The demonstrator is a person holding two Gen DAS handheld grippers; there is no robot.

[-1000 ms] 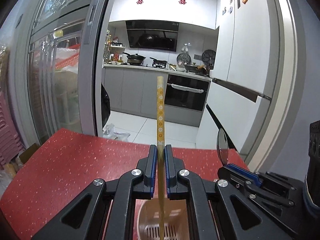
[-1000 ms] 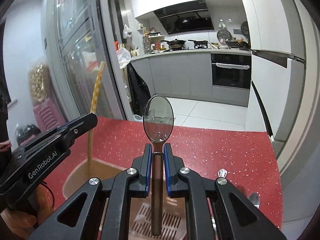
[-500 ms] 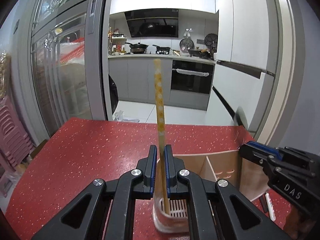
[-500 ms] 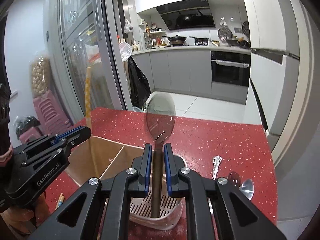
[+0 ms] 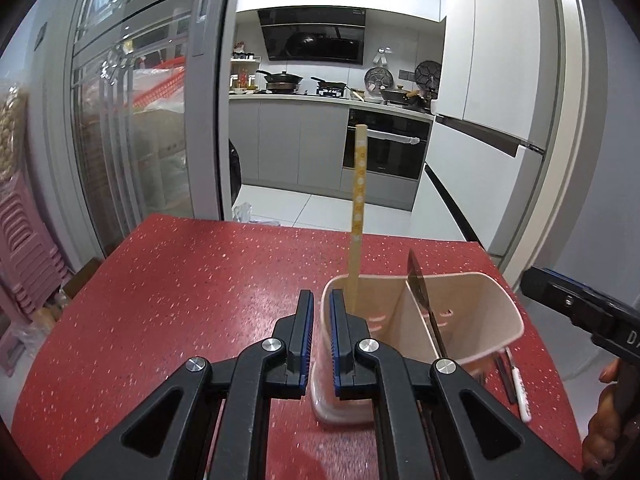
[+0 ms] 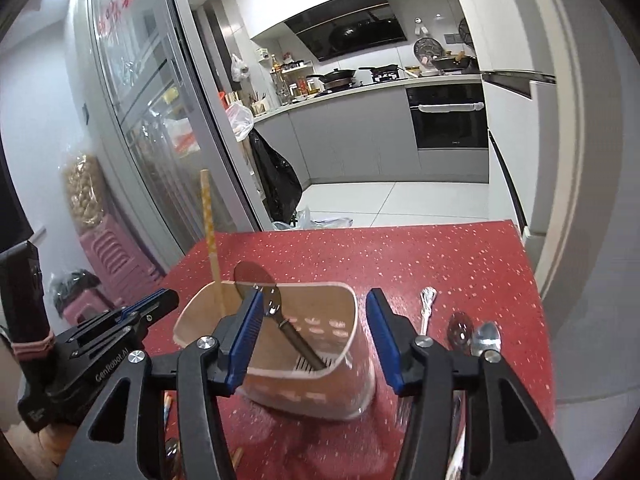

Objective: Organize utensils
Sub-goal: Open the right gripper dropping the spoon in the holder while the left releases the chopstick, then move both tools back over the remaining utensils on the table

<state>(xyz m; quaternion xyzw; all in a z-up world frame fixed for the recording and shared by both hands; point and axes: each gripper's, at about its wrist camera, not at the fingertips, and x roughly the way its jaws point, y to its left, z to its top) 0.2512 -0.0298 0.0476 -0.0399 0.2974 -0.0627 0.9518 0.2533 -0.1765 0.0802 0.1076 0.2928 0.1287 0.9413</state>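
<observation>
Left wrist view: left gripper (image 5: 319,334) released, jaws a narrow gap apart, nothing btwn them, hovering just over the left end of the pink utensil holder (image 5: 500,304). Holder sits on red speckled table (image 5: 180,280), w/ a divider inside. Patterned yellow chopstick (image 5: 357,208) stands near upright in the holder's left compartment, sticking out toward 12 o'clock, apart from the pads. Dark spoon (image 5: 418,284) seen edge-on, leaning on the divider, bowl up. At 4 o'clock by the holder's base: a white-handled utensil (image 5: 520,392) flat on table. Right gripper (image 5: 580,312) only partly seen at 3 o'clock, jaw gap not visible here.

Right wrist view: right gripper (image 6: 314,334) released, jaws spread wide, straddling the holder (image 6: 352,320) w/o touching the spoon (image 6: 276,308). This view shows the spoon face-on: bowl up at the rim, handle slanting down to the slotted floor of the right compartment. Chopstick (image 6: 210,240) at 11 o'clock in the far-left compartment. Only here: silver utensil handle (image 6: 426,308) and two spoon bowls (image 6: 474,334) lying on table (image 6: 440,248) at 3 o'clock of the holder. Left gripper (image 6: 120,320) at 9 o'clock beside the holder, jaw gap not readable from this side.
</observation>
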